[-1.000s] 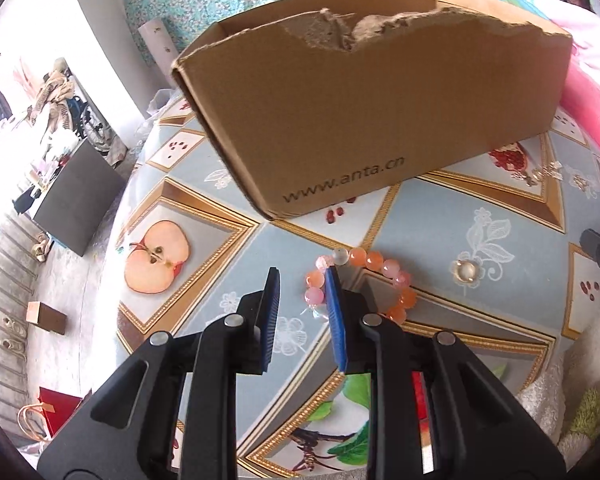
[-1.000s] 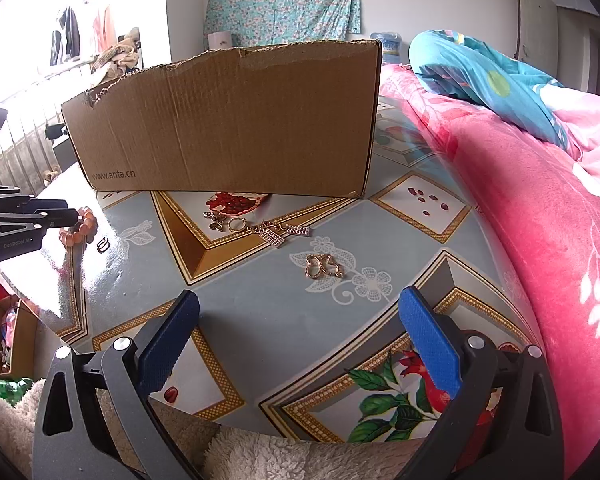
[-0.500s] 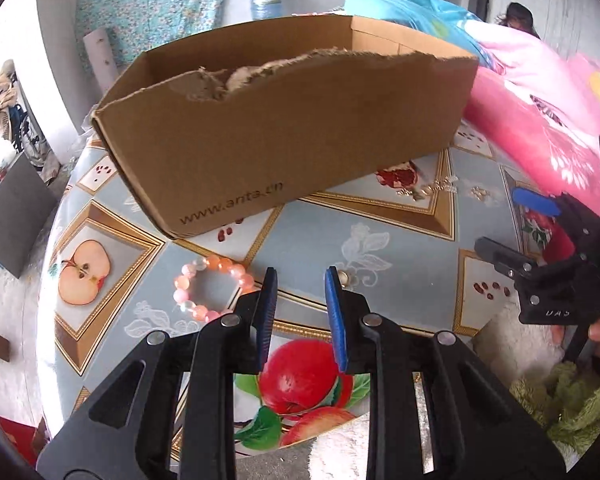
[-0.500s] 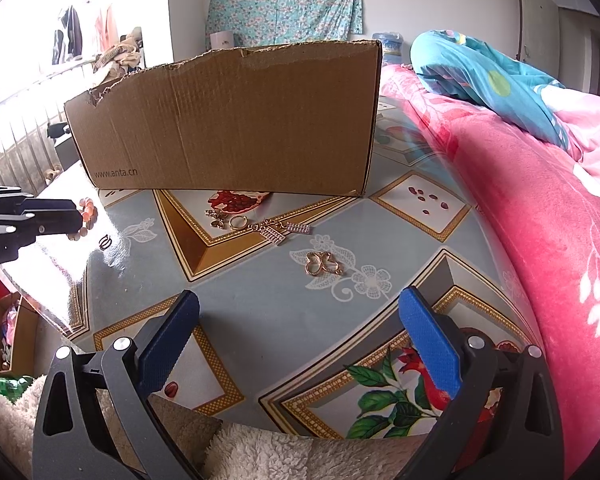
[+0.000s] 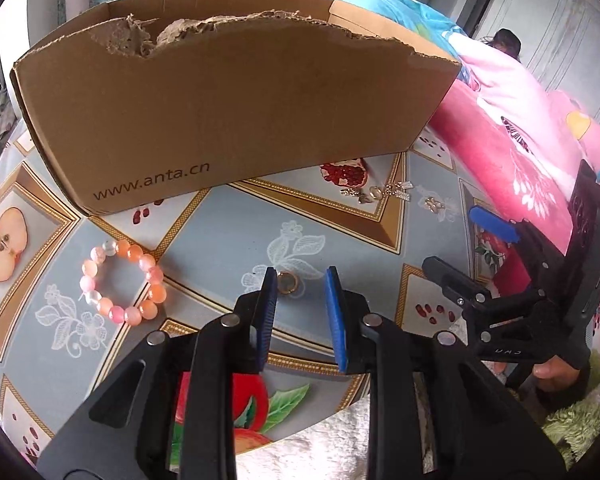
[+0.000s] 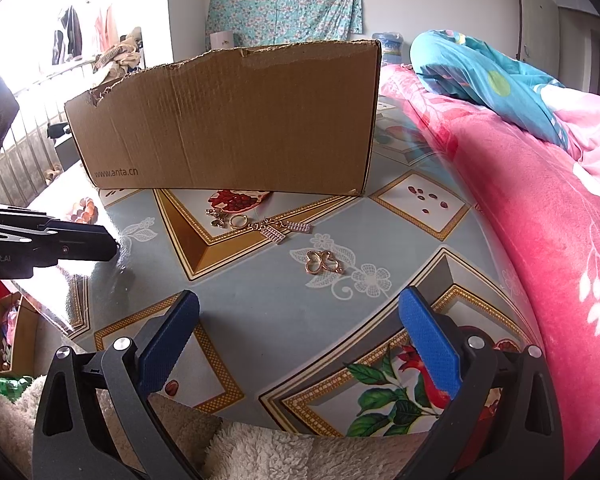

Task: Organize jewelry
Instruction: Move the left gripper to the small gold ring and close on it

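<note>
We've got the left gripper (image 5: 301, 280) part-open, empty, w/ the small ring (image 5: 287, 282) just ahead, prob. nearer its left pad; right gripper (image 6: 300, 322) wide, farther off.

matt torn cardboard box (image 5: 236, 120), glossy tablecloth (image 5: 228, 240), shiny gold ring (image 5: 287, 282)

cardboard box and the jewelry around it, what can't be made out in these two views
- Inside of the cardboard box: both views, hidden by its tall front wall.
- Small gold piece ahead of the left gripper: left wrist view, partly behind a finger, type unclear.
- Bead bracelet: right wrist view, washed out by glare.
- Gold cluster: left wrist view, too small to separate.
</note>
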`<action>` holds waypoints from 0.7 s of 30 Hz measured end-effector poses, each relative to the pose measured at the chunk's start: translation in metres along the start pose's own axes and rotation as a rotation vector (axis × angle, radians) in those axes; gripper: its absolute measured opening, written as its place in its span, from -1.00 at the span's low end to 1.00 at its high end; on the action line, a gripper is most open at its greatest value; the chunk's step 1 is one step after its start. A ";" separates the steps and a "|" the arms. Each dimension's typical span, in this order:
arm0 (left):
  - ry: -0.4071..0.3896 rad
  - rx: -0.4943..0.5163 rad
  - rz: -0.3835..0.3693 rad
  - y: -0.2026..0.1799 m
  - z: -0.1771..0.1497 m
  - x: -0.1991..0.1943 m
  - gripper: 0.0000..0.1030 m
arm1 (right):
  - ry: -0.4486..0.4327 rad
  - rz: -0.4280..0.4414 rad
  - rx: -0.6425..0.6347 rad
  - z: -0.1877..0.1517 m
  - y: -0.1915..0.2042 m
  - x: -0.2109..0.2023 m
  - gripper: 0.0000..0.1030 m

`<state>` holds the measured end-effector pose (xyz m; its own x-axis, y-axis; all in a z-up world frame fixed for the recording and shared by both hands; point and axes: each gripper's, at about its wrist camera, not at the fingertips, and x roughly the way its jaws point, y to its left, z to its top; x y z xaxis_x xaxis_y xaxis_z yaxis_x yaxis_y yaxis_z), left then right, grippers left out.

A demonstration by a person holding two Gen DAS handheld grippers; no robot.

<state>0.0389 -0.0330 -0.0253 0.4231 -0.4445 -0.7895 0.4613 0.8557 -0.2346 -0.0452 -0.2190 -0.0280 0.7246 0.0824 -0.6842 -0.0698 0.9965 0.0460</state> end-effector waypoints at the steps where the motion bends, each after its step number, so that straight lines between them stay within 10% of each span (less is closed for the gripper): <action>1: 0.000 -0.003 -0.011 -0.001 -0.001 0.000 -0.55 | 0.000 0.000 0.000 0.000 0.000 0.000 0.88; 9: 0.012 -0.005 -0.105 -0.011 -0.004 0.003 -0.55 | 0.006 -0.002 0.002 0.001 0.000 0.000 0.88; 16: 0.001 0.117 0.063 -0.012 0.002 -0.001 -0.55 | 0.013 -0.004 0.003 0.002 0.001 0.001 0.88; 21: 0.018 0.100 0.035 -0.011 0.006 0.005 -0.55 | 0.015 -0.005 0.003 0.002 0.001 0.001 0.88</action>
<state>0.0405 -0.0460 -0.0235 0.4270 -0.4092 -0.8064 0.5220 0.8397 -0.1497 -0.0432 -0.2184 -0.0271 0.7147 0.0773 -0.6951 -0.0642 0.9969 0.0448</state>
